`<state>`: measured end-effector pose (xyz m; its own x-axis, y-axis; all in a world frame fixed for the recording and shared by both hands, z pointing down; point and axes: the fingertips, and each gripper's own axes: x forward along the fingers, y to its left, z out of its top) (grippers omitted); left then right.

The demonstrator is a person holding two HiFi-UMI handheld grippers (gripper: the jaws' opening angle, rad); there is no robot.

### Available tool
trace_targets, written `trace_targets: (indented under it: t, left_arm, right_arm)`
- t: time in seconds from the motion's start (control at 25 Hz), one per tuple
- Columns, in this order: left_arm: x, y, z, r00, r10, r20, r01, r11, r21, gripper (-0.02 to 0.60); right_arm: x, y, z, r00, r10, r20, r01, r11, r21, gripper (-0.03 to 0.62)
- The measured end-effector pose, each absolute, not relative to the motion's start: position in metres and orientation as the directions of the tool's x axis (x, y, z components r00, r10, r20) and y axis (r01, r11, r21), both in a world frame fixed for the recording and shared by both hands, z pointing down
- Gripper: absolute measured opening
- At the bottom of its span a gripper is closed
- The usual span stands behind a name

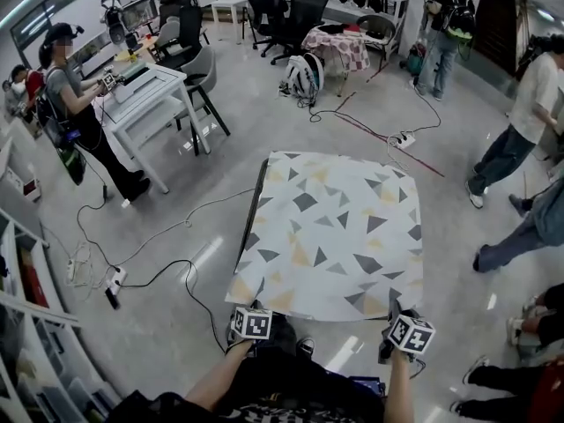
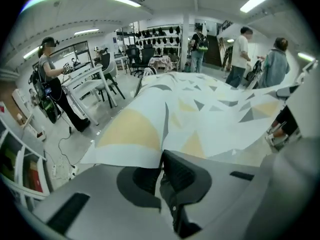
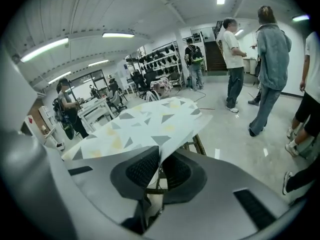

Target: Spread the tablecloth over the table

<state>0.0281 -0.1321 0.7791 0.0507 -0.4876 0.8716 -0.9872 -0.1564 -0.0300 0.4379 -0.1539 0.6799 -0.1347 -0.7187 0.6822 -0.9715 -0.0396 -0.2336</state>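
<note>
The left gripper [image 2: 161, 170] has its jaws clenched on the near edge of the tablecloth [image 1: 330, 232], close to its near left corner. The right gripper [image 3: 159, 171] pinches the same edge close to the near right corner, with the cloth rising between its pads. From both jaws the white cloth, printed with grey and yellow triangles, stretches away over the table [image 1: 257, 196] and covers its top. Only the table's dark left edge shows beside it.

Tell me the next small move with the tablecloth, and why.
Probably lower both near corners and let go: the tablecloth already covers the table, and the left hand-held gripper and right hand-held gripper hold its near edge lifted.
</note>
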Motion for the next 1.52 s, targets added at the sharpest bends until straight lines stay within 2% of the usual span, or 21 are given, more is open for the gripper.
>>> trace_targets:
  t: [0.24,0.4,0.48,0.56,0.68,0.88,1.04,1.24,1.52]
  left_arm:
    - [0.018,-0.121,0.808,-0.007,-0.402,0.915,-0.970,-0.220,-0.104,0.028]
    - [0.013,-0.121,0.804,0.001,-0.424,0.906,-0.983,-0.165,-0.076,0.037]
    - [0.007,-0.117,0.801,-0.008,-0.431,0.902,-0.992,-0.112,-0.063,0.099]
    - [0.001,-0.112,0.798,-0.015,-0.435,0.900,-0.995,-0.085,-0.058,0.136]
    - [-0.007,-0.106,0.789,-0.014,-0.446,0.895,-0.997,-0.062,-0.047,0.147]
    - [-0.011,-0.112,0.763,0.004,-0.517,0.856,-1.000,0.007,0.010,0.147]
    - [-0.002,-0.123,0.731,0.039,-0.587,0.809,-0.999,0.006,0.052,0.147]
    - [0.032,-0.144,0.682,0.137,-0.666,0.734,-0.991,-0.097,0.096,0.147]
    - [0.084,-0.171,0.610,0.325,-0.730,0.601,-0.945,-0.277,0.175,0.146]
  right_arm:
    - [0.471,-0.135,0.728,-0.045,-0.653,0.756,-0.961,-0.178,-0.210,0.067]
    - [0.483,-0.125,0.748,-0.034,-0.616,0.787,-0.945,-0.236,-0.226,0.116]
    - [0.482,-0.120,0.752,-0.028,-0.603,0.798,-0.946,-0.242,-0.216,0.270]
    - [0.482,-0.112,0.753,-0.015,-0.593,0.805,-0.943,-0.259,-0.209,0.311]
    - [0.488,-0.098,0.751,0.016,-0.592,0.806,-0.928,-0.309,-0.208,0.341]
    - [0.501,-0.078,0.737,0.057,-0.618,0.784,-0.902,-0.368,-0.225,0.345]
    - [0.495,-0.084,0.711,0.013,-0.682,0.731,-0.902,-0.323,-0.285,0.333]
    - [0.459,-0.114,0.662,-0.123,-0.780,0.614,-0.906,-0.164,-0.390,0.301]
    - [0.386,-0.148,0.600,-0.332,-0.819,0.468,-0.882,0.093,-0.462,0.253]
